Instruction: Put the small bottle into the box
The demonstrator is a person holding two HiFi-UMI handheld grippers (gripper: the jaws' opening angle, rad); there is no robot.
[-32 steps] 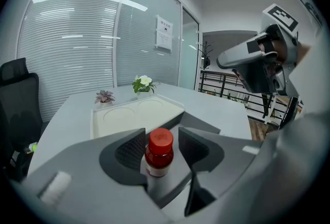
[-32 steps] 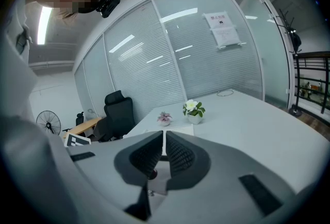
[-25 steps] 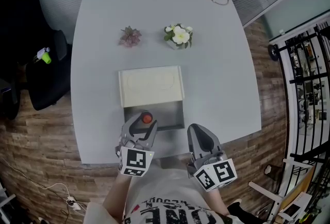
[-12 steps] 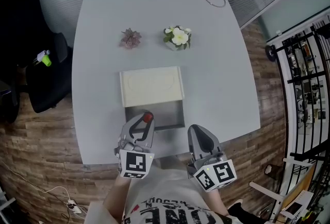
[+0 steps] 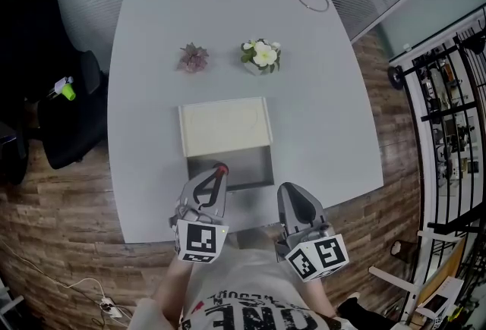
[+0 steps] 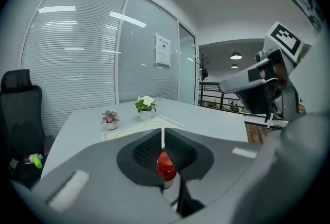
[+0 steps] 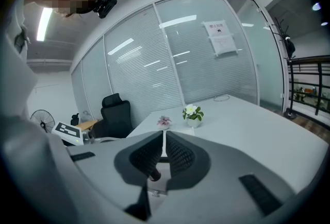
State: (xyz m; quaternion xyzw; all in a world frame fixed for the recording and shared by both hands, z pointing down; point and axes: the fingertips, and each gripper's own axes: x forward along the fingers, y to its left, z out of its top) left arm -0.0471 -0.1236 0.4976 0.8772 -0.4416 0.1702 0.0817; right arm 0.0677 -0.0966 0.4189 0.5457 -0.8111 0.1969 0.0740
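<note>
The left gripper (image 5: 216,175) has just been closing its fingers (image 6: 142,153), and the small bottle (image 6: 165,166) with the red cap now stands upright between them. The pads look pressed on its body below the cap, so I judge the pick-up step done.

From the head view, the bottle's cap shows at the near left corner of the box (image 5: 249,166). The box lies on the desk (image 5: 326,93) straight ahead of both grippers. Its pale lid (image 5: 225,127) covers the far half, and the grey near half is open. Whether the bottle hangs over that open part or just in front of its near wall, I cannot tell. No view shows anything lying in the open half.

The right gripper (image 5: 294,193) hovers above the near desk edge, just right of the box. Its fingers (image 7: 178,156) are together on nothing.

What is left, as I read it: carry the bottle a little forward over the grey opening, lower it inside, and let go. I would put the task at roughly its midpoint.
</note>
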